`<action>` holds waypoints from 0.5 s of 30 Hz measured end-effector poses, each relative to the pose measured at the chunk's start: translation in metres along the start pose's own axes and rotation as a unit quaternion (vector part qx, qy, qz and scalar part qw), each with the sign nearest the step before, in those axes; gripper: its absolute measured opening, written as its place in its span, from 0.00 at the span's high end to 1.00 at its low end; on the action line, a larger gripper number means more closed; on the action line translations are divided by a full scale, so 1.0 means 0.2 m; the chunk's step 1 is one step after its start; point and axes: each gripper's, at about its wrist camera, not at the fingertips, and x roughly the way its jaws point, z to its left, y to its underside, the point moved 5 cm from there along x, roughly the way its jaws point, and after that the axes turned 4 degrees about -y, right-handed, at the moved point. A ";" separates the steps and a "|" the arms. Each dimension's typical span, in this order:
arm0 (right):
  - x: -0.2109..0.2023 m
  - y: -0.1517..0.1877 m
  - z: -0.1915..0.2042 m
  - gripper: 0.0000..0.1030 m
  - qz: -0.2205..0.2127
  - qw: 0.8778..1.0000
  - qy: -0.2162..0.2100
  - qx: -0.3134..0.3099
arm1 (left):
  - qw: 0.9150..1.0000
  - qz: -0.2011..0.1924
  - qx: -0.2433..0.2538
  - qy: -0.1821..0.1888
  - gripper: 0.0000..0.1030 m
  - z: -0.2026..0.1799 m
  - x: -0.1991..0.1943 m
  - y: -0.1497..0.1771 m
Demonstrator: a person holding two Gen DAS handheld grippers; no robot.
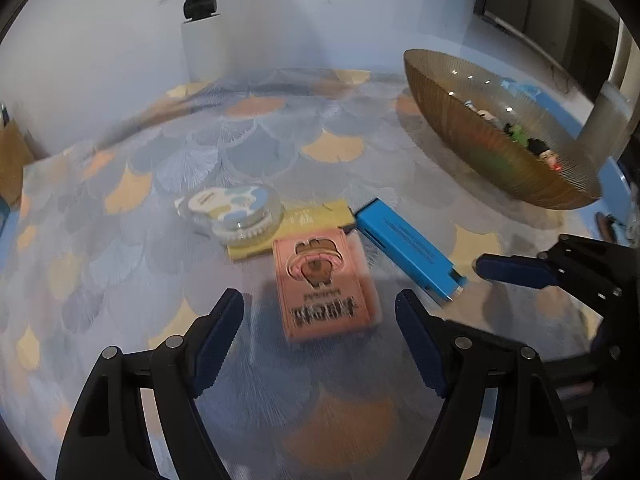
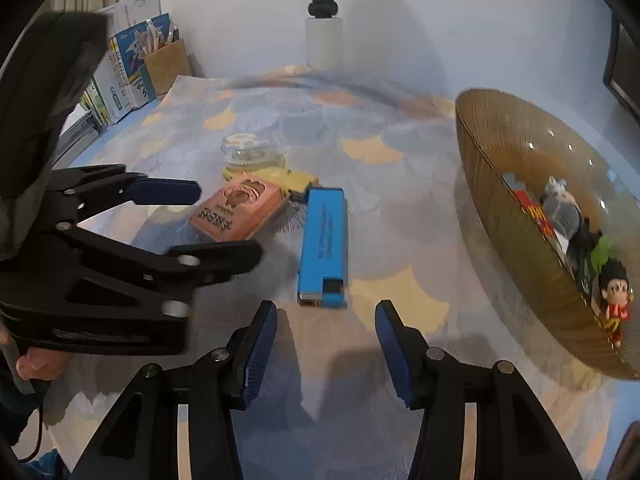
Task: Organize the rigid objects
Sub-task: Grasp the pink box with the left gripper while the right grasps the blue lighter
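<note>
Left wrist: left gripper [image 1: 320, 316] over pink box [image 1: 326, 288]

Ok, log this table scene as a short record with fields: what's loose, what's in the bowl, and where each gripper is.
surface: patterned tablecloth
loose items: pink box, blue box, yellow box, round clear case resting on the yellow box
container: amber glass bowl holding small figurines
left gripper: jaws open, near the pink box, nothing held
right gripper: jaws open, just short of the blue box, nothing held
</note>
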 end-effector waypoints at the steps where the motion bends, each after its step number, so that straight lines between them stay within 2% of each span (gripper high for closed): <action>1: 0.02 -0.01 0.01 0.51 0.002 1.000 0.000 -0.001 | 1.000 -0.001 0.000 -0.004 0.33 0.01 0.01 0.00; 5: 0.06 -0.07 0.03 0.51 0.001 1.000 0.007 -0.005 | 1.000 -0.002 -0.015 -0.002 0.47 0.05 0.03 -0.01; 9: 0.12 -0.14 0.02 0.54 -0.005 1.000 0.013 0.001 | 1.000 -0.004 -0.030 -0.006 0.53 0.10 0.05 -0.04; 13: 0.11 -0.14 0.03 0.74 -0.010 1.000 0.012 -0.007 | 1.000 -0.007 -0.026 -0.005 0.61 0.10 0.03 -0.03; 15: 0.09 -0.11 0.04 0.75 -0.007 1.000 0.010 -0.009 | 1.000 -0.008 -0.029 0.001 0.62 0.09 0.00 0.00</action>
